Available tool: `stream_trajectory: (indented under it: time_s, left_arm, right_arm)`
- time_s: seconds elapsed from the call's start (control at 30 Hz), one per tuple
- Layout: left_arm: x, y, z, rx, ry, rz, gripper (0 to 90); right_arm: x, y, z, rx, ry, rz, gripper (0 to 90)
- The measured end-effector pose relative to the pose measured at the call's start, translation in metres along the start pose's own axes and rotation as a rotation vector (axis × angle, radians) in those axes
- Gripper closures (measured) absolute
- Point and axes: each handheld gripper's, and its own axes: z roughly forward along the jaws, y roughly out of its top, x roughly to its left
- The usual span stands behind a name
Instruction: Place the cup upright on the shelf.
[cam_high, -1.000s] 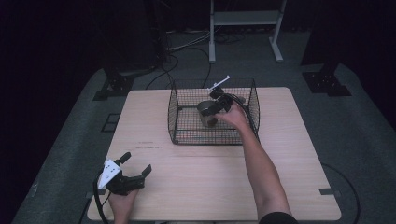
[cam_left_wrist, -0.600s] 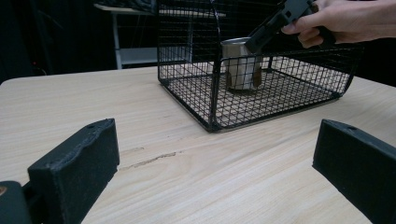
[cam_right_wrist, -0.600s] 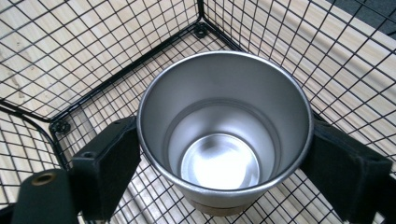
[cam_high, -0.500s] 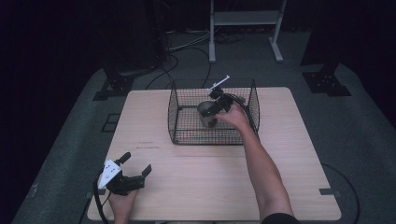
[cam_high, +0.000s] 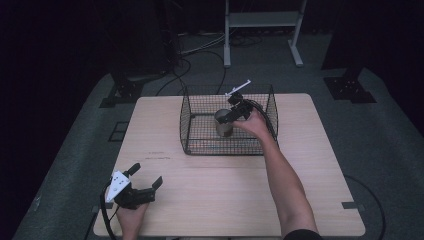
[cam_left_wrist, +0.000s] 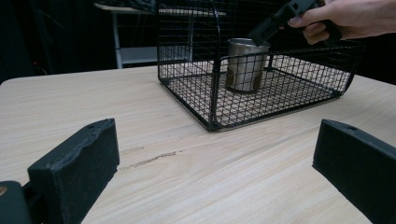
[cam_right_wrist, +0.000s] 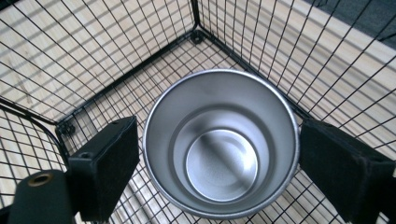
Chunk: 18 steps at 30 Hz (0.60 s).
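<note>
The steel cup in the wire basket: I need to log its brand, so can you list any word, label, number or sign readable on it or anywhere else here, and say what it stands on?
None can be read.
The steel cup is plain inside and out: no brand, label or number.
The wire basket, the table and the black pads of the right gripper and left gripper carry no print either.

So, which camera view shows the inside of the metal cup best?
The right gripper view: it looks straight down into the metal cup, showing its bare bottom between the open jaws. The left gripper view shows the cup's side through the wire basket. The high view shows it small, under the right gripper.
</note>
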Motion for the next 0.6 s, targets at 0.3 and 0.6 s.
stream_trajectory:
  time_s: [0.3, 0.6]
  left_arm:
    - [0.000, 0.000, 0.000, 0.000, -0.004, 0.002, 0.0]
    - [0.000, 0.000, -0.002, 0.000, -0.001, 0.001, 0.0]
  right_arm:
    - [0.001, 0.005, -0.021, -0.065, 0.006, 0.014, 12.9]
    - [0.010, 0.005, -0.041, -0.097, 0.022, 0.027, 12.9]
